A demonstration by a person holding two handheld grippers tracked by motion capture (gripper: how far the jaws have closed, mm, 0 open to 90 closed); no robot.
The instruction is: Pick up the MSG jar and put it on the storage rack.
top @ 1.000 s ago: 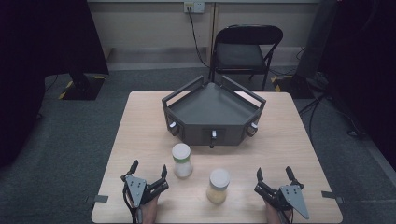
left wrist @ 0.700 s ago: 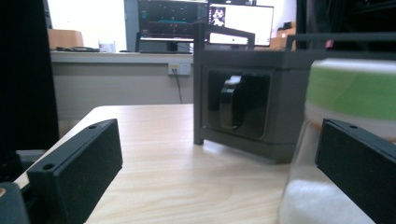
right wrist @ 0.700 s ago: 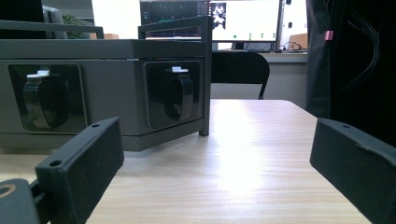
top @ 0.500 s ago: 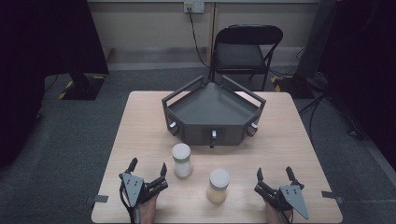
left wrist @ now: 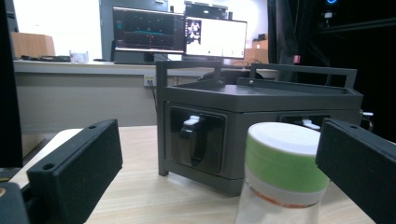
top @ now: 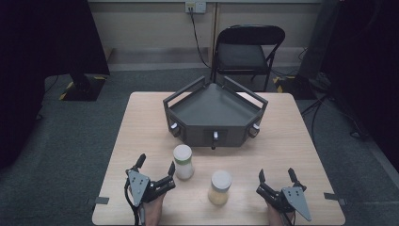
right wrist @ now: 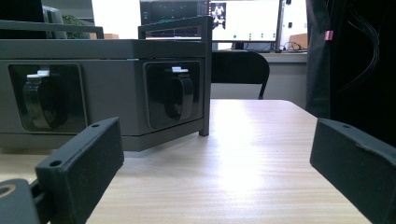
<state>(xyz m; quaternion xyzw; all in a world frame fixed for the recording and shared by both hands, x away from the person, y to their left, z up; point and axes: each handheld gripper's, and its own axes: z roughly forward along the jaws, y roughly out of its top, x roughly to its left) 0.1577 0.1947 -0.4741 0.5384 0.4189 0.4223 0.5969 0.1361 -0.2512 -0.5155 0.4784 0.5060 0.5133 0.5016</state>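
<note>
1. The left tool, jaws spread wide and holding nothing, sits low on the counter facing the green-banded jar.
2. To grip well, it should probably slide forward level until both jaws flank the jar's body below the lid, then close squarely.
3. The jar stands in front of the grey tray box, just off the tool's right jaw.
4. The right tool also rests wide open and empty, beside the yellow-filled jar.

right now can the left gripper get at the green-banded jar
Probably yes. The left gripper is open, and the green-banded jar stands upright just ahead of its fingers, toward the right one, with nothing between them on the table.
</note>
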